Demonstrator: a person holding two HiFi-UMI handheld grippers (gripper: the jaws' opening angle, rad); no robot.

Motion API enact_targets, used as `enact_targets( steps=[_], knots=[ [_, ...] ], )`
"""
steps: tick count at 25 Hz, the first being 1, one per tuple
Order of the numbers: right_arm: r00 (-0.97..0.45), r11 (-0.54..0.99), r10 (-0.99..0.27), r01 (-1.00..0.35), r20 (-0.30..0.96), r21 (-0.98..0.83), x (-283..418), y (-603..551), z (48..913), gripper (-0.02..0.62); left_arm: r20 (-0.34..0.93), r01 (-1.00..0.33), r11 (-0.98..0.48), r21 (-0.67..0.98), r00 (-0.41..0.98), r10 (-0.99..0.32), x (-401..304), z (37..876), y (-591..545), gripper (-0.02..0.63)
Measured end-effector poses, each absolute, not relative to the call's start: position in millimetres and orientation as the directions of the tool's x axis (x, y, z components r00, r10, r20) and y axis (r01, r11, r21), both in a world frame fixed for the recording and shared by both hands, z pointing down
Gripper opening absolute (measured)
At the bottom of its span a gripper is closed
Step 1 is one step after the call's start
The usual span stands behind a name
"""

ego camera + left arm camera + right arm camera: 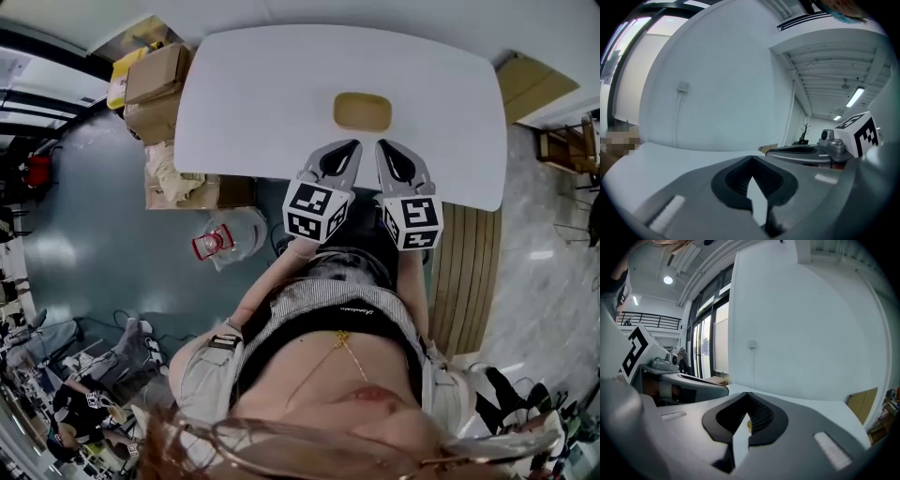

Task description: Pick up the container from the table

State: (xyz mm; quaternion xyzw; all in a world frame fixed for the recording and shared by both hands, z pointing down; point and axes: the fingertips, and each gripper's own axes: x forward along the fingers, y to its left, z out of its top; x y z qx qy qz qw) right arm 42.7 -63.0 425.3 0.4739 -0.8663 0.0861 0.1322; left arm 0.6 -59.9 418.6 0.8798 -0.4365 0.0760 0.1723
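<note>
A shallow tan container (362, 112) lies on the white table (253, 103), near its middle. Both grippers hover side by side over the near edge of the table, a short way short of the container. The left gripper (352, 143) points at the container's near left side and its jaws meet at the tips with nothing between them. The right gripper (382, 143) is likewise shut and empty. In the left gripper view the left gripper (751, 159) is closed over bare tabletop. In the right gripper view a sliver of the container (748, 425) shows behind the closed right gripper (748, 394).
Cardboard boxes (155, 89) are stacked off the table's left end. A clear plastic bag (228, 239) with a red item lies on the floor below them. A wooden panel (530, 84) leans at the right, and slatted boards (469, 272) lie by the person's right side.
</note>
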Motion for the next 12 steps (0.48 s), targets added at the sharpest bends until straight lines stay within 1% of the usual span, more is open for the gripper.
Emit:
enact_targets(
  steps=[12],
  knots=[
    [-0.577,0.599,-0.754,-0.8,0.315,-0.031,81,-125,422,0.026,0.293,-0.845,-0.481,0.234,0.533,-0.794,29,414,-117,0.0]
  ],
)
